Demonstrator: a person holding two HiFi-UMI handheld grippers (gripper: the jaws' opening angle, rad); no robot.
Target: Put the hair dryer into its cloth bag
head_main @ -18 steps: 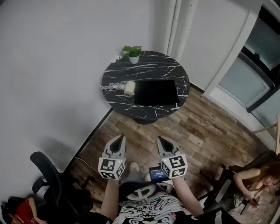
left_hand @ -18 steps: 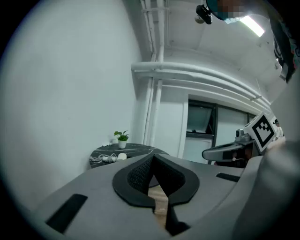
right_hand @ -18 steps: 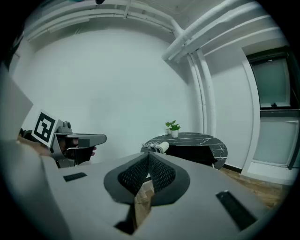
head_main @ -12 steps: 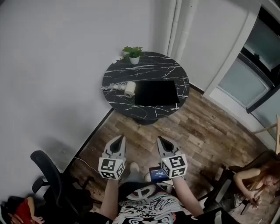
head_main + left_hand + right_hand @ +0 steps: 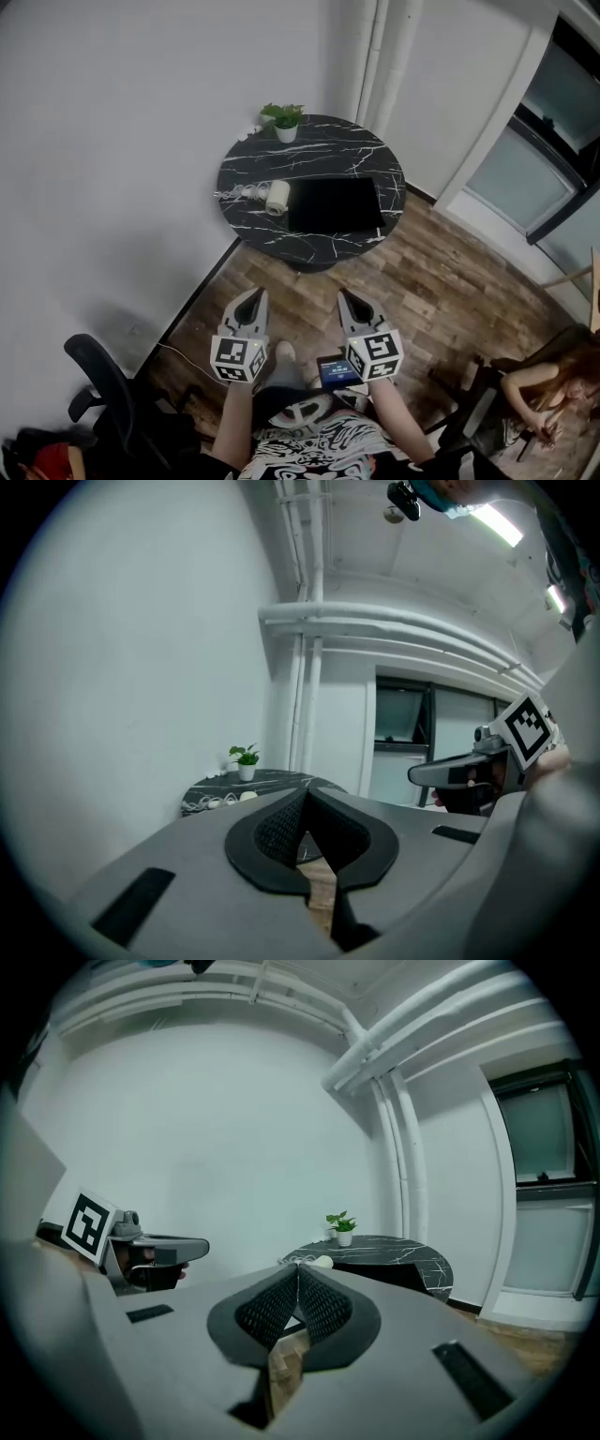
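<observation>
A white hair dryer [image 5: 277,195] with its coiled cord [image 5: 238,190] lies on the left part of a round black marble table [image 5: 319,246]. Beside it to the right, a flat black cloth bag [image 5: 335,203] lies on the same table. My left gripper [image 5: 251,302] and right gripper [image 5: 354,305] hang side by side over the wooden floor, well short of the table, both shut with nothing between the jaws. In the left gripper view the left gripper [image 5: 305,797] points at the table [image 5: 267,780]. The right gripper [image 5: 298,1269] does the same, and the dryer [image 5: 322,1261] shows just past its tips.
A small potted plant [image 5: 285,118] stands at the table's far edge. A black office chair [image 5: 101,375] is at the lower left by the white wall. A seated person [image 5: 539,386] is at the lower right. Windows and a door frame [image 5: 525,141] line the right side.
The head view has shifted a little. Both grippers keep their place and stay shut.
</observation>
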